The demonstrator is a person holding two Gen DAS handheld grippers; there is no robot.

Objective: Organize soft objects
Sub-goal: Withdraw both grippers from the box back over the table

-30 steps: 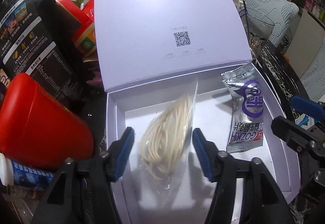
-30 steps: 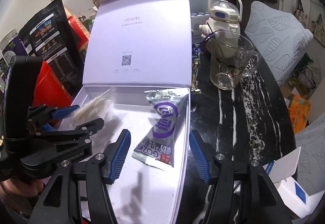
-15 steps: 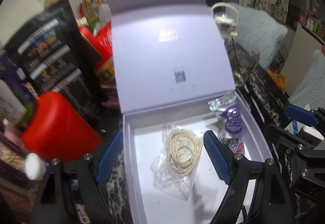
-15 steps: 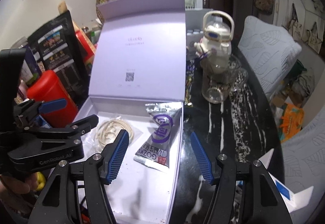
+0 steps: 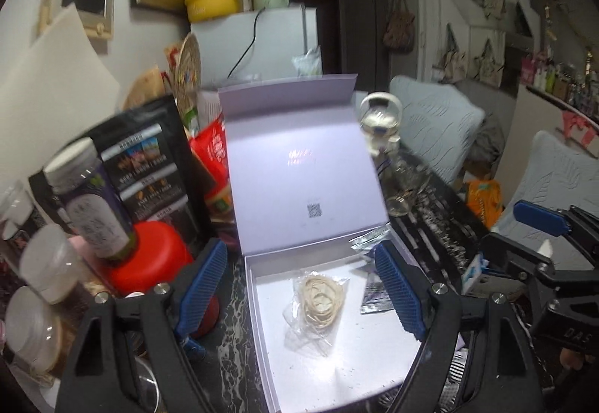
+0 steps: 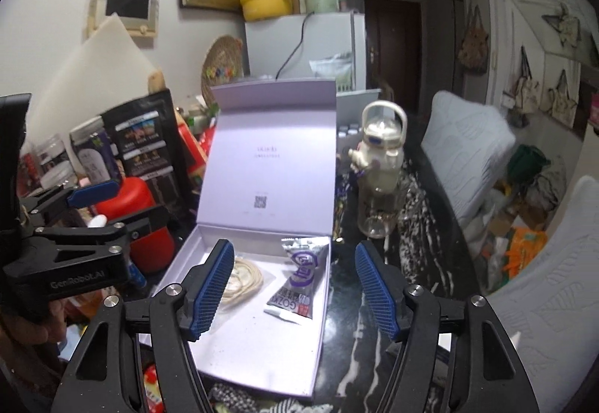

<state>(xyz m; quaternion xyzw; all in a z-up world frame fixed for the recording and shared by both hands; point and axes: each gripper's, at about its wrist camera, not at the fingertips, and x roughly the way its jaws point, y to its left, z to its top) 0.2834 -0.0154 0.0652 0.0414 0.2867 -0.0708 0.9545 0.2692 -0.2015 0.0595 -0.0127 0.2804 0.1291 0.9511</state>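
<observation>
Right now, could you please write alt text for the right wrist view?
An open lilac box on a dark marbled table holds a bag of rubber bands and a silver snack packet. The right gripper hovers above, empty, its jaws opening.

tabletop [image 6: 423,263]: black, white-veined | on it: open lilac box [image 6: 262,349], glass mug [image 6: 378,218], red container [image 6: 149,225], black pouch [image 6: 146,147]

The clear bag of coiled cream rubber bands [image 5: 321,300] lies flat on the floor of the open lilac box [image 5: 262,319], below and between the left tongs [image 5: 299,289], touching neither pad; the silver-and-purple sachet [image 6: 297,282] lies flat beside it against the box's right wall, its crimped top toward the raised lid, between the right tongs [image 6: 294,289], apart from both pads.
</observation>
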